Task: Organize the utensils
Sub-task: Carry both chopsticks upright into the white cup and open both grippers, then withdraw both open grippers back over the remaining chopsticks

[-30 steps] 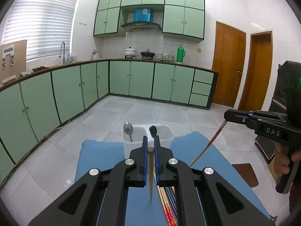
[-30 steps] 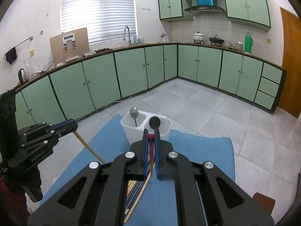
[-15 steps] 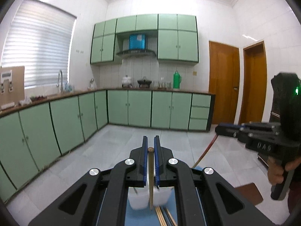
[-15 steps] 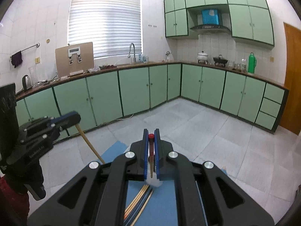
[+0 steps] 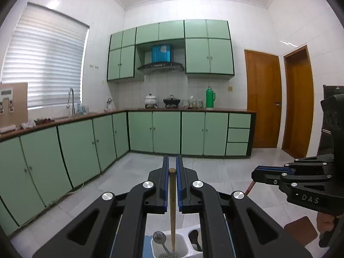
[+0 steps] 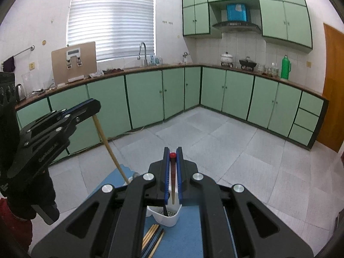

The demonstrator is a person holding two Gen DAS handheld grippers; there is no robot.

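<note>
My left gripper [image 5: 172, 169] is shut on a plain wooden chopstick [image 5: 172, 210] that hangs point down over the left compartment of the white utensil holder [image 5: 182, 241], beside a metal spoon [image 5: 160, 239]. A dark spoon [image 5: 194, 238] stands in the right compartment. My right gripper [image 6: 172, 155] is shut on a red-tipped chopstick [image 6: 172, 178] that hangs point down over the holder [image 6: 169, 216]. Each gripper shows in the other's view, the right one [image 5: 255, 173] and the left one [image 6: 95, 105].
Several loose chopsticks [image 6: 152, 237] lie on the blue mat [image 6: 182, 236] in front of the holder. Green kitchen cabinets [image 5: 154, 131] run along the far walls. Tiled floor lies beyond the mat. A brown pad [image 5: 301, 231] lies at the right.
Both grippers have risen and tilted up with their chopsticks. The holder has dropped to the bottom of both views, and the chopstick points now hang over it.
</note>
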